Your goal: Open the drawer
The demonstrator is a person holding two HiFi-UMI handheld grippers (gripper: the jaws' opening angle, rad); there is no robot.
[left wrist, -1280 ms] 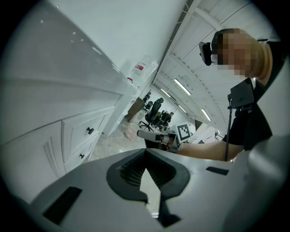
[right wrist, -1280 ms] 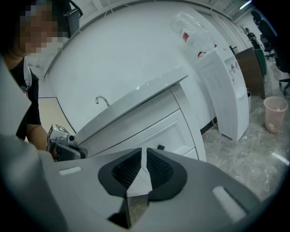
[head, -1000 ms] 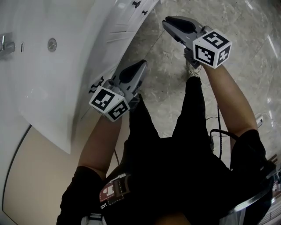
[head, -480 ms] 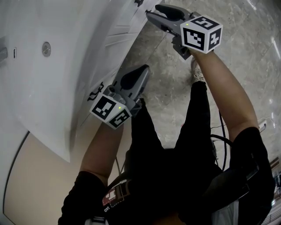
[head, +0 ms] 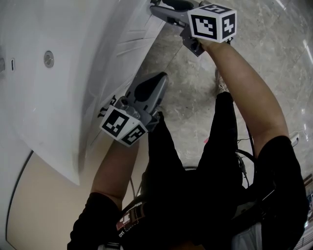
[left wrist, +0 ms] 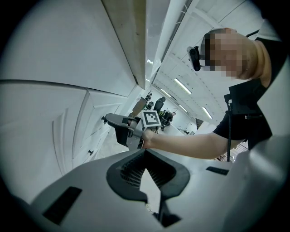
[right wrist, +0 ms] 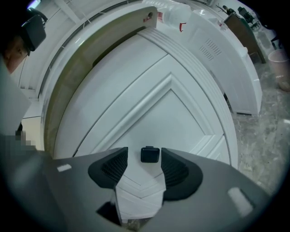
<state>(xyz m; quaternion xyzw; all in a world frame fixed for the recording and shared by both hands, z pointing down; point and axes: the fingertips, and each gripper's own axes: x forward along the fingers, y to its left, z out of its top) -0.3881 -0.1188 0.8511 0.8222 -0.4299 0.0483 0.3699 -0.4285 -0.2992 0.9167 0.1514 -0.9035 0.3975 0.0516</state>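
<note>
A white panelled drawer front (right wrist: 168, 102) fills the right gripper view. Its small black square knob (right wrist: 150, 154) sits between the jaws of my right gripper (right wrist: 144, 164). Those jaws have just been opening, and the pads stand a little off the knob on both sides. In the head view my right gripper (head: 156, 7) is at the top edge, against the cabinet front (head: 128, 45). My left gripper (head: 160, 78) hangs lower beside the cabinet, shut and with nothing in it. From the left gripper view, the right gripper (left wrist: 107, 119) reaches the drawer front.
A white basin (head: 54, 93) with a round overflow hole lies on the beige counter (head: 34, 195) at the left. Another black knob (head: 104, 104) sits close to the left gripper. The person's black-clad legs (head: 190, 146) stand on grey stone floor (head: 274, 53). A bin (right wrist: 279, 63) stands far right.
The right gripper moved up and left in the head view to the cabinet front, and its jaws spread apart. The left gripper has hardly shifted.
</note>
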